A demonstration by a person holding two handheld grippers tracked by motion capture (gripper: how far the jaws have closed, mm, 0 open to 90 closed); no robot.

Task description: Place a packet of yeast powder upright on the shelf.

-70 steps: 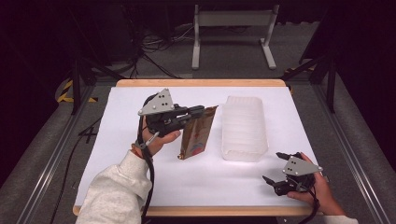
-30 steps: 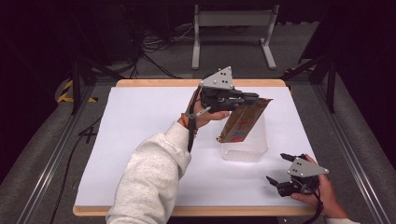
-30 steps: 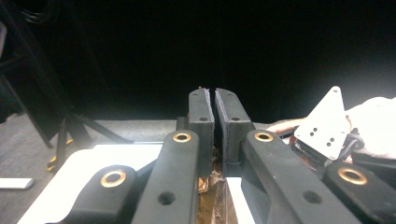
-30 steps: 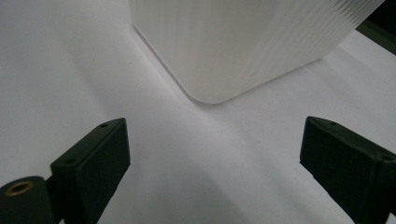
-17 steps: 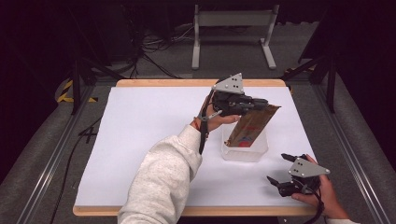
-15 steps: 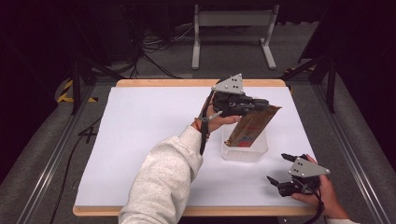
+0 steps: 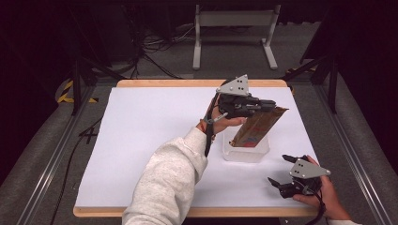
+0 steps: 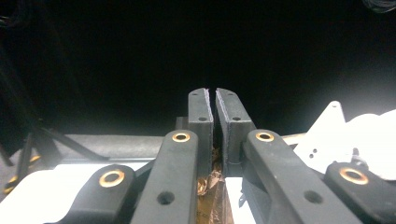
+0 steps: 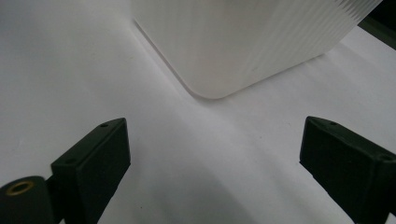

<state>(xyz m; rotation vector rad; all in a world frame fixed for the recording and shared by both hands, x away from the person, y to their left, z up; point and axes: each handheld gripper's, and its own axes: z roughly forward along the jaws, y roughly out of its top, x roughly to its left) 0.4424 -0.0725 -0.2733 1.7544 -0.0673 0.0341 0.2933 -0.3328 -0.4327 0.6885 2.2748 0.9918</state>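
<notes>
A brown pouch [image 7: 257, 129] is being pinched at its top by the left gripper [image 7: 268, 106], slanting down into the white tub [image 7: 246, 153]; the right gripper [image 7: 287, 174], jaws wide, is being rested nearby.

Left gripper [image 7: 265, 105], jaws clamped on the top edge of the brown foil pouch [image 7: 256, 129], is now over the clear plastic container [image 7: 246, 150], having carried the pouch off the white table cover [image 7: 141, 136] from its earlier spot toward 9 o'clock of the container. Pouch, once flat, hangs tilted, its lower end inside the container, lower than a second ago. The sleeve [image 7: 169, 183] reaches farther toward 1 o'clock.
</notes>
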